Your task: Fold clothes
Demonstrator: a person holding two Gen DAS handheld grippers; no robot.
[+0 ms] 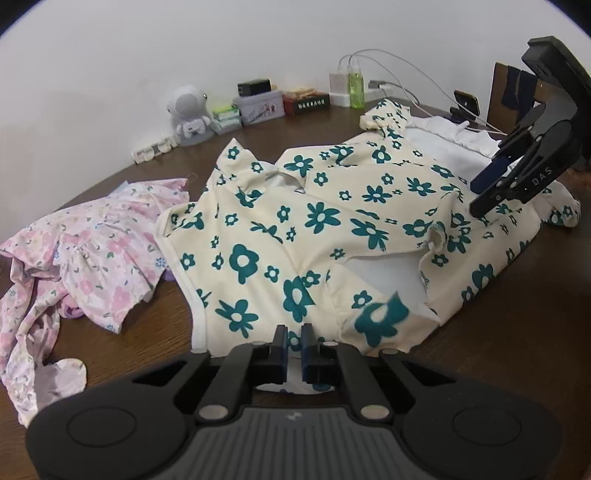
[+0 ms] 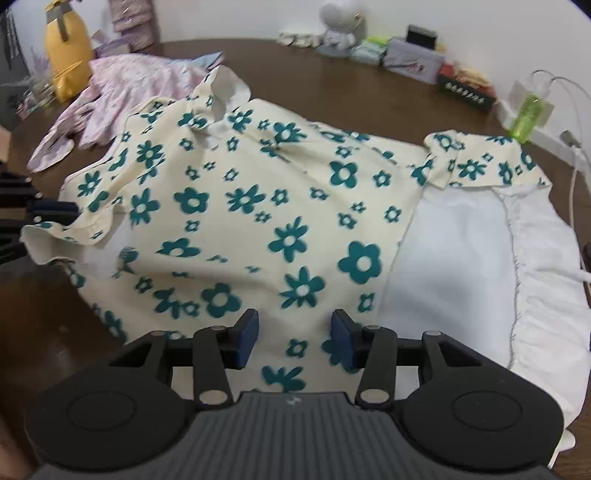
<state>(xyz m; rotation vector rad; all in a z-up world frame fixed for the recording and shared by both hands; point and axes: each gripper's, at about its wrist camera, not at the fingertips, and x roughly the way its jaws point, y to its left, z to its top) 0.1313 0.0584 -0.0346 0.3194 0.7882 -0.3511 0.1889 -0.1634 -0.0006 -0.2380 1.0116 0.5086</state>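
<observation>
**Left claw pinching the cream dress, right claw spread above it**

From my left wrist camera, the left claw (image 1: 294, 345) has its blue pads drawn nearly together on the near edge of the cream dress with teal flowers (image 1: 317, 229); a sliver of fabric sits between them, so I read it as clamped on the dress. The dress spreads out ahead of that claw across the dark wooden counter (image 1: 155, 332), rumpled, with a white inner layer showing at a fold just ahead and to the right. Off to the left of the claw lies a pink floral garment (image 1: 85, 266), crumpled, its edge just beside the dress.

From my right wrist camera, the right claw (image 2: 294, 334) has its pads well apart, with the dress directly ahead and beneath them; I cannot tell whether the pads touch the cloth. To the right of this claw, white fabric (image 2: 480, 251) lies beside the patterned cloth. Far ahead, along the wall, I see a green bottle (image 2: 528, 116), a small grey robot toy (image 2: 338, 26) and some boxes. The left claw shows at the left edge, at a ruffled sleeve.
</observation>
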